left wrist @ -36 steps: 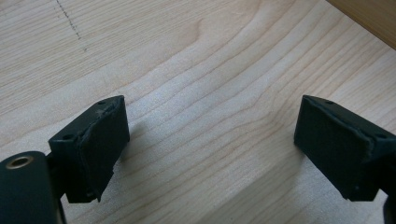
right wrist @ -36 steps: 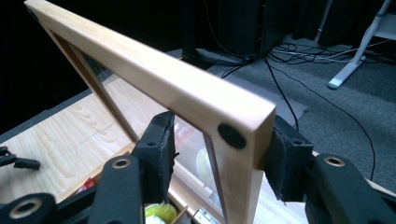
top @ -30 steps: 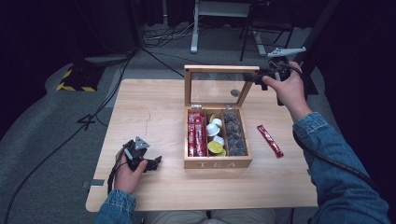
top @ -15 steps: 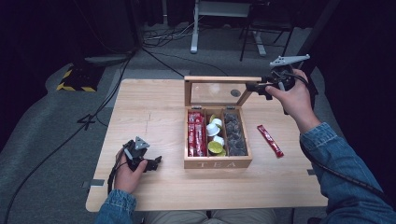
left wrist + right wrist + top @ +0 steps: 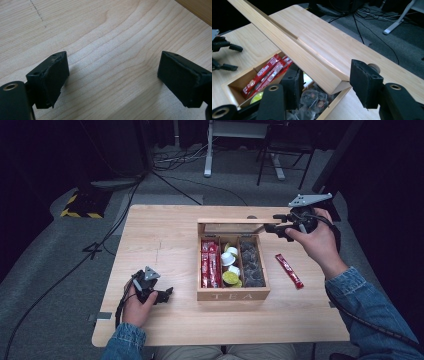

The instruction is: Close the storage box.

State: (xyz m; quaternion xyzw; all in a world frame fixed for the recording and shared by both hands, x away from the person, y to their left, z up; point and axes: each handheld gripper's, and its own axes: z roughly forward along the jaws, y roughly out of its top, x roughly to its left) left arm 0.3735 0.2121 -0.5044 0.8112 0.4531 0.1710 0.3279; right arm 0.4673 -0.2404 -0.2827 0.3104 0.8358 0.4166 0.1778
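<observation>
Wooden table [image 5: 165, 235], tea box [image 5: 233, 294] lid [image 5: 235, 227] now lower, right claw [image 5: 325, 86] straddling its corner, left claw [image 5: 112, 80] spread, unmoved.

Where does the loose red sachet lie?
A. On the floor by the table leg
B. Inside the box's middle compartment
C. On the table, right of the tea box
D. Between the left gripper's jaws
C. In the high view the red sachet lies flat on the table, apart from the tea box on its right side, near the person's right forearm.
</observation>
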